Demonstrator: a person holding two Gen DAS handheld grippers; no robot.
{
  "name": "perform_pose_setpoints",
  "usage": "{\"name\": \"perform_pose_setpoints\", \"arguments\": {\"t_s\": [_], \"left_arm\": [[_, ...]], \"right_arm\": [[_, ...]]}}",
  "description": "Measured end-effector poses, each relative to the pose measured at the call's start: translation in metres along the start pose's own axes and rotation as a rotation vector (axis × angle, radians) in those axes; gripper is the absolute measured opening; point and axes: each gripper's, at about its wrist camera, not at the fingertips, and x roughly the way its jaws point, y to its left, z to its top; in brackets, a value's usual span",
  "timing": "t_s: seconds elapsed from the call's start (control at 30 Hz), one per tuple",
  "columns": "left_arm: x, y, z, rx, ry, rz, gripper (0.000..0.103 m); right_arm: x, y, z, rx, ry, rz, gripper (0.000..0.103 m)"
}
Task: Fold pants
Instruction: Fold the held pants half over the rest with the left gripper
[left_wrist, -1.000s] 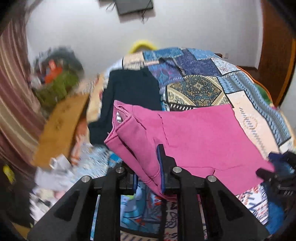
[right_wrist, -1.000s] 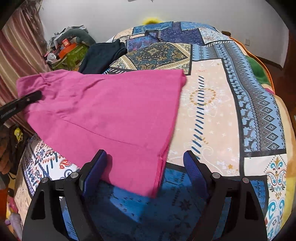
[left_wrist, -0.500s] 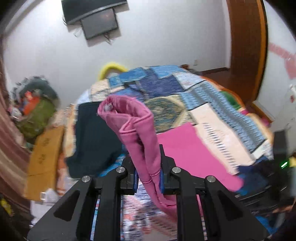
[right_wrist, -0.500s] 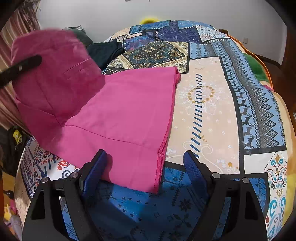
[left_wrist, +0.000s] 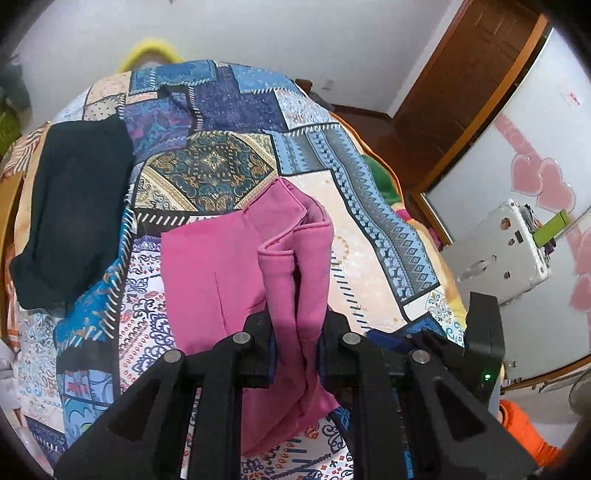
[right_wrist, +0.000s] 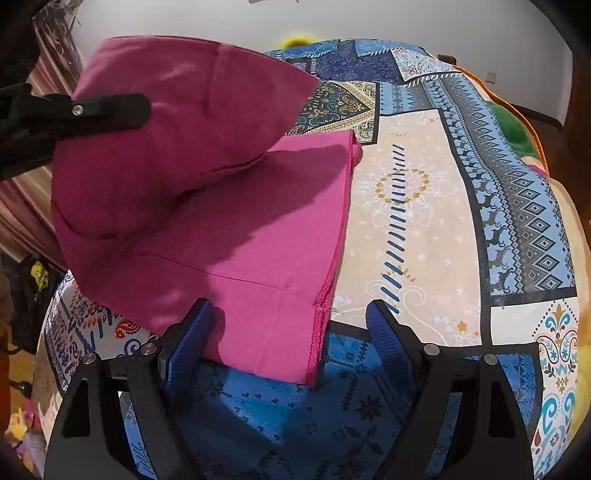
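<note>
The pink pants (right_wrist: 258, 229) lie on the patterned bedspread (right_wrist: 424, 221), hem end nearest my right gripper. My left gripper (left_wrist: 295, 343) is shut on the waistband end of the pants (left_wrist: 295, 258) and holds it lifted, doubled over the flat leg part. In the right wrist view the left gripper (right_wrist: 85, 110) shows at upper left with the raised pink fabric hanging from it. My right gripper (right_wrist: 291, 325) is open and empty, its jaws straddling the hem corner just above the bed.
A dark navy garment (left_wrist: 74, 214) lies on the bed's far left. A white case (left_wrist: 506, 251) stands by the door at right. A green blanket (right_wrist: 513, 125) and the bed edge are at far right. Curtains (right_wrist: 26, 221) and clutter lie on the left.
My left gripper has carried the waistband end up and over toward the hem end, folding the pants over themselves. My right gripper has stayed open at the hem.
</note>
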Motion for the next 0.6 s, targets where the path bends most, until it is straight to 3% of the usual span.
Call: {"name": "perform_pose_setpoints", "arguments": {"t_s": [0.07,0.13,0.2,0.47,0.6], "left_arm": [[0.003,-0.004,-0.002,0.01,0.01,0.009,0.018],[0.005,-0.007,-0.004,0.013,0.024,0.027,0.029],[0.006,-0.006,-0.006,0.009,0.03,0.029,0.046],[-0.006,0.012,-0.006,-0.039,0.024,-0.027,0.06],[-0.024,0.026,0.0,-0.06,-0.032,0.005,0.067]], "right_arm": [[0.0,0.0,0.0,0.002,0.0,0.002,0.082],[0.0,0.0,0.0,0.001,0.0,0.002,0.082],[0.0,0.0,0.0,0.002,0.0,0.001,0.082],[0.0,0.0,0.0,0.007,0.0,0.004,0.082],[0.0,0.0,-0.001,0.012,0.001,0.007,0.082]]}}
